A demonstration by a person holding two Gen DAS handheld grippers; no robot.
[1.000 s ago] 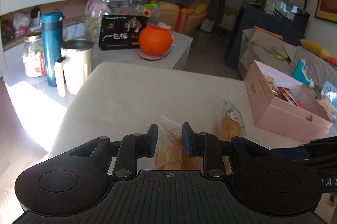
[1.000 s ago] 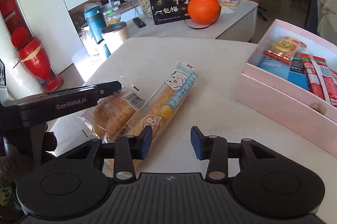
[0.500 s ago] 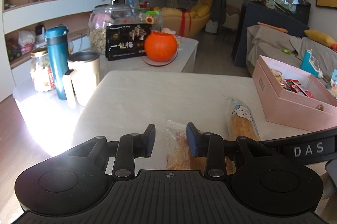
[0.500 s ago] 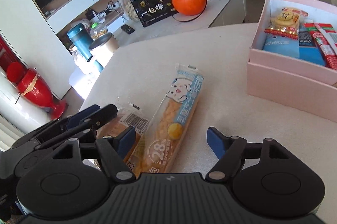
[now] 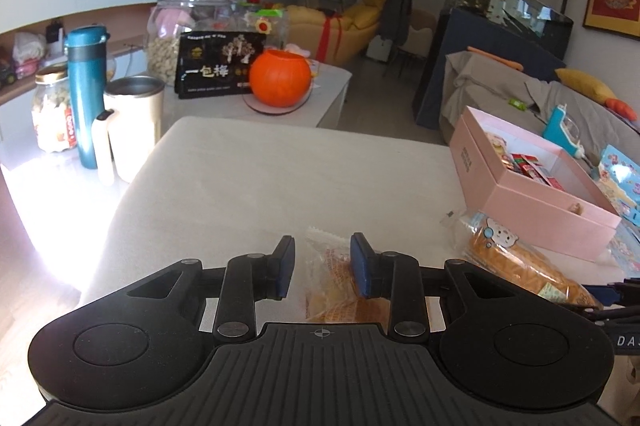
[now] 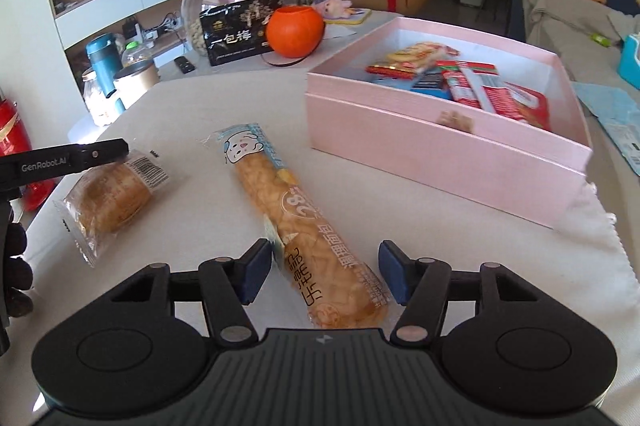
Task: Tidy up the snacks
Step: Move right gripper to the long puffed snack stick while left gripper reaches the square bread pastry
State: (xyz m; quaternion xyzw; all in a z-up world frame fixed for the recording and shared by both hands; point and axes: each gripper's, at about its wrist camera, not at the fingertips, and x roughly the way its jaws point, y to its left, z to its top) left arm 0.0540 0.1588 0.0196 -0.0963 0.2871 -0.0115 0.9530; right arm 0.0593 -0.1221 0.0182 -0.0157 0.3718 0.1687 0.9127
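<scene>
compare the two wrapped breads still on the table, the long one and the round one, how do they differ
The long bread is a slim stick in a blue printed wrapper with a cartoon face; the round bun is short and squat in clear film with a barcode. The long bread lies between the open right gripper fingers; the round bun sits under the left gripper. Both lie flat outside the pink box.

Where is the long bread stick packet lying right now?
In the right wrist view, the long bread stick packet lies on the table between the right gripper's open fingers, left of the pink box.
</scene>
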